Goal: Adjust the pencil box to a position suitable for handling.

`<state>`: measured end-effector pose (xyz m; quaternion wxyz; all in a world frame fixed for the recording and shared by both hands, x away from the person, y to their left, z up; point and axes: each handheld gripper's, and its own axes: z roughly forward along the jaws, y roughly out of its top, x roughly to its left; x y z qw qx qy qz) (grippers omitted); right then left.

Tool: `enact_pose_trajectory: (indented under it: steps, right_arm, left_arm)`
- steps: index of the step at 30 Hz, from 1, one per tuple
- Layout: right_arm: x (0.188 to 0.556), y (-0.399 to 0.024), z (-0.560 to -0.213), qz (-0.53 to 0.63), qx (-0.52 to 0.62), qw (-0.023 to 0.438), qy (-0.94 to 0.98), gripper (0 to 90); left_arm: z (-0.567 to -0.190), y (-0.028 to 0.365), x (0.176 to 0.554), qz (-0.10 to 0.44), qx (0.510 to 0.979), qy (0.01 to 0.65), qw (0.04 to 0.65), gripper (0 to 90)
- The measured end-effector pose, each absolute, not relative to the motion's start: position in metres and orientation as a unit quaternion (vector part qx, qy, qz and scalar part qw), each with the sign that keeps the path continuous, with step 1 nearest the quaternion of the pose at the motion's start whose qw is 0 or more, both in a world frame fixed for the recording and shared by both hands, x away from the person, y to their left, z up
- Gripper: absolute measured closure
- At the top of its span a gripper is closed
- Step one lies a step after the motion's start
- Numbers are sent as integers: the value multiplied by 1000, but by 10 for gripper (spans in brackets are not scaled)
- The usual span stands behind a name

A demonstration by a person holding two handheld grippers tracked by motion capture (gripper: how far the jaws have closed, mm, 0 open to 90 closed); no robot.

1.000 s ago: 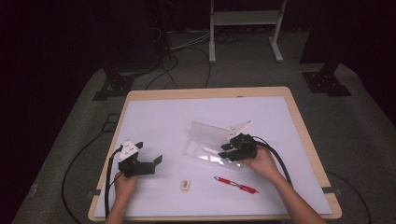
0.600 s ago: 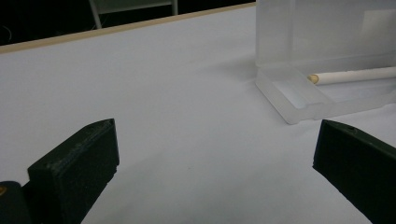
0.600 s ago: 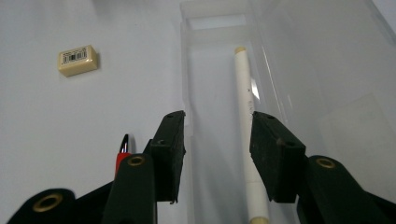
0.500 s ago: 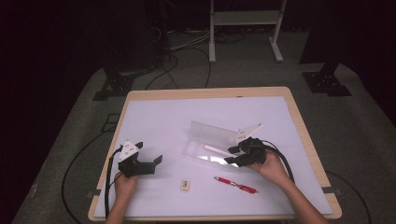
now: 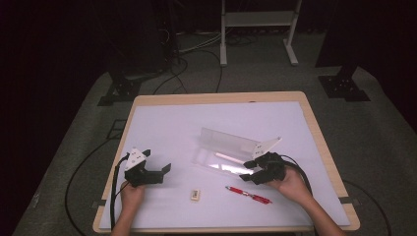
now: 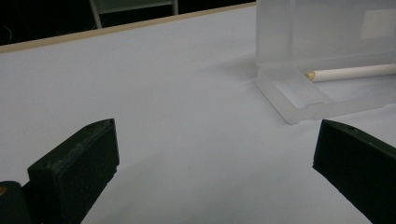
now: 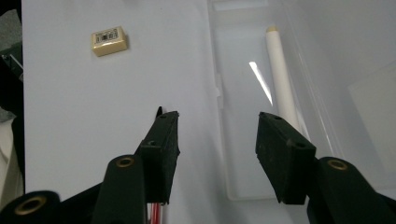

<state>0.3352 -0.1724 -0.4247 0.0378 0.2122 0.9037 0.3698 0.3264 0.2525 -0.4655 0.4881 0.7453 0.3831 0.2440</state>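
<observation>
white tabletop (image 5: 162,123) lay bare, so with your right gripper (image 7: 217,140) just opened over the pencil (image 7: 281,79) in the case (image 5: 221,164) and your left gripper (image 6: 210,154) wide, you needed to back off low.

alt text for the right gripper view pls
The right hand-held gripper hangs open above the near edge of a clear plastic case holding a white pencil. An eraser lies on the white table.

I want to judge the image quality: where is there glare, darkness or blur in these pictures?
High view: the room around the table is very dark, and the case floor shows a bright glare patch. Right gripper view: a glare streak lies beside the white pencil. Left gripper view: the near black jaws look soft, and the case is sharper.
</observation>
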Motion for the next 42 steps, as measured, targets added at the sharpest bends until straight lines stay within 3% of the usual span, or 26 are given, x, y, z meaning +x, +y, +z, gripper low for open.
enact_pose_trajectory:
  steps: [42]
  right_arm:
    - [300,-174,-458,354,202,1,913,530]
  left_arm:
    - [-465,252,326,244,746,383,487,0]
